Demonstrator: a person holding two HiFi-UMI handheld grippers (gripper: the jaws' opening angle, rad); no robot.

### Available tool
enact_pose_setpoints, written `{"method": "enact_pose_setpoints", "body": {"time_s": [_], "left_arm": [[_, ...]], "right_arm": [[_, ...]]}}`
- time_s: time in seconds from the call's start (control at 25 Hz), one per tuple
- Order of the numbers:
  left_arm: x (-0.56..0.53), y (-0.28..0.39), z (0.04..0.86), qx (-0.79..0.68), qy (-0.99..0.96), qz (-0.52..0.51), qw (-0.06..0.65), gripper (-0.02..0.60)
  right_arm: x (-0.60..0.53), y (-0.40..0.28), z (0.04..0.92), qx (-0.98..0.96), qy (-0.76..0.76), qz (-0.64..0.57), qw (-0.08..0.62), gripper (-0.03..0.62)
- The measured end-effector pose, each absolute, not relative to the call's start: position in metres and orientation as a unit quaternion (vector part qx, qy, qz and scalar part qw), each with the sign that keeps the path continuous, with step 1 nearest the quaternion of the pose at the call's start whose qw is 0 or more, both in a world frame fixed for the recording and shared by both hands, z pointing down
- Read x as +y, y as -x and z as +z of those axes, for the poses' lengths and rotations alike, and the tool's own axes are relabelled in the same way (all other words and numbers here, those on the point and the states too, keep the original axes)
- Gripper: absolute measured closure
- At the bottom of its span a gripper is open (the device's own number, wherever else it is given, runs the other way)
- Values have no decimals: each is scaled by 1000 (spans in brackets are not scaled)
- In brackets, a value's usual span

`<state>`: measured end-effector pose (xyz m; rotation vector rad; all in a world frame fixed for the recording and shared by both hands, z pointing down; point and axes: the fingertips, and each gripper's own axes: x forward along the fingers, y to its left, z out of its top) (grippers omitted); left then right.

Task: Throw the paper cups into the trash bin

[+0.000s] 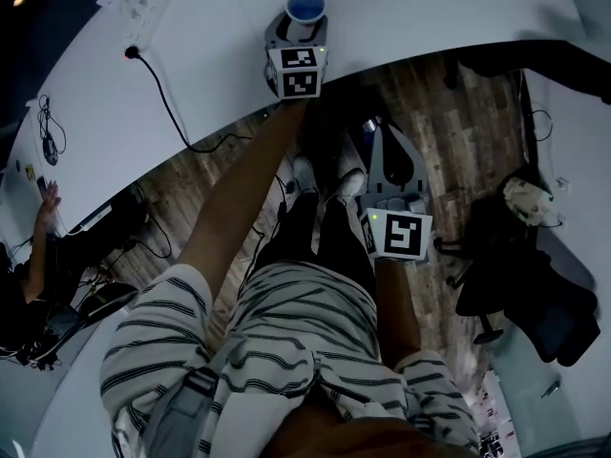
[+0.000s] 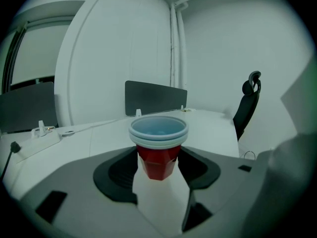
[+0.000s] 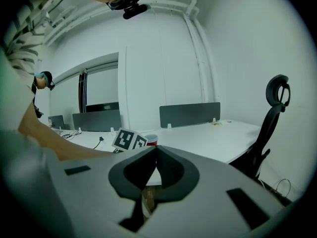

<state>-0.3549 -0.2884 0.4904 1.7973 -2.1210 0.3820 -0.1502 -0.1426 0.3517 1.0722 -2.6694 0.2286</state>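
Nested paper cups: red walls, pale rims, upright on white table.

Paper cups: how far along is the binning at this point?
Done: nothing visible; no cup is binned, and no bin shows. In hand: the left gripper has its jaws either side of the stacked red paper cups, which stand on the white table; whether the pads press yet is unclear. The right gripper is shut and empty, held low. Left: grip, lift, carry, drop.
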Motion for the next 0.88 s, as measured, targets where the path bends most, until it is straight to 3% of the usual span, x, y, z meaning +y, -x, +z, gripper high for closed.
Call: {"method": "enact_pose_setpoints", "body": {"time_s": [0.88], "left_arm": [[-232,300,388,-744,-648,90,136,309]], "right_arm": [[-122,111,312,-914,-384,75,106,585]]}}
